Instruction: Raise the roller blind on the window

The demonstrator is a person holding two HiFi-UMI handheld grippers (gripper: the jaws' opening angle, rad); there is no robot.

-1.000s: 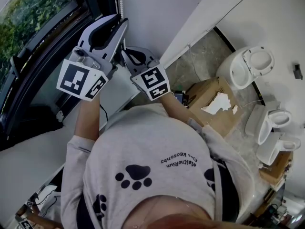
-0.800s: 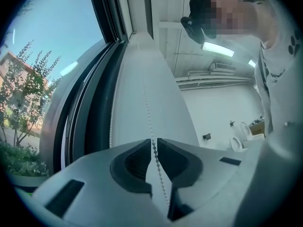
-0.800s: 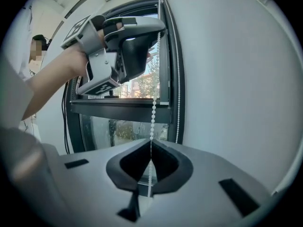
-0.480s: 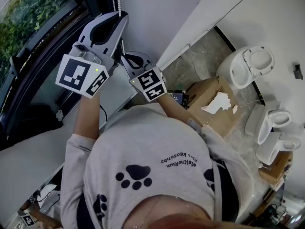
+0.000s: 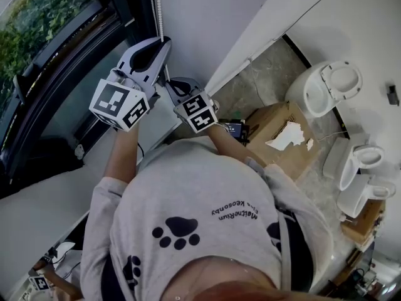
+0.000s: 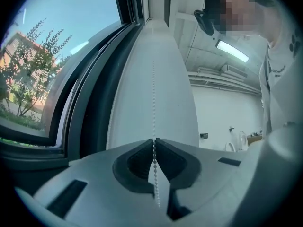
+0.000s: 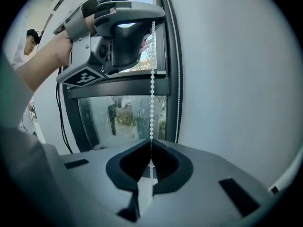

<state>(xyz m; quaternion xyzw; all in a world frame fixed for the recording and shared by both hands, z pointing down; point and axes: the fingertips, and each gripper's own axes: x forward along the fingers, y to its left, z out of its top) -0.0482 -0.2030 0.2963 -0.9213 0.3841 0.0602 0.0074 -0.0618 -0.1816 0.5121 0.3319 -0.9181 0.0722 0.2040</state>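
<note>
A dark-framed window (image 5: 59, 68) fills the upper left of the head view, with green trees (image 5: 37, 11) in daylight outside. The left gripper view shows blue sky (image 6: 80, 13) beyond the glass. A plain white wall (image 5: 213, 17) stands beside the frame, and a white ledge (image 5: 31, 212) runs below it. The floor (image 5: 263, 83) is grey and stone-patterned. Several white toilets (image 5: 322, 89) and a cardboard box (image 5: 266, 121) stand on it. A strip light (image 6: 232, 51) glows on the ceiling.
</note>
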